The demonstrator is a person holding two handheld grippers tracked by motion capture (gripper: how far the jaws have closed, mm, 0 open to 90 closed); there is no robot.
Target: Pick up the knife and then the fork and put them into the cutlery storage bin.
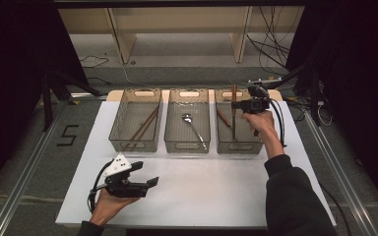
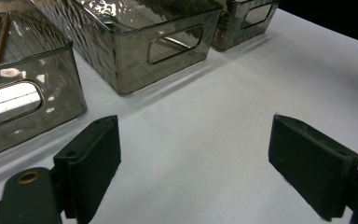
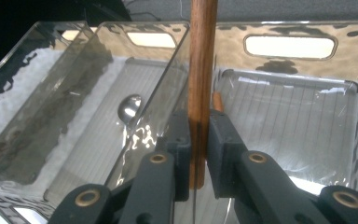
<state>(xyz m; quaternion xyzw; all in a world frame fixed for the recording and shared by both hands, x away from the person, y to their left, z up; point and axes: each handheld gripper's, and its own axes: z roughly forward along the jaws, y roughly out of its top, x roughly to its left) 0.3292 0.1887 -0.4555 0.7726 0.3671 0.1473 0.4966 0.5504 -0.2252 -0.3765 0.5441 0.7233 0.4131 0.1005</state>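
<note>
the right gripper [image 1: 235, 104] clamps a wooden stick [image 3: 201, 70] upright over the right bin [image 1: 237, 146] at the upper right of the frame, so the drop is left to do. another stick [image 1: 223, 118] already lies inside that bin. the left gripper [image 2: 193, 163] rests with jaws wide apart, empty, at lower left.
</note>
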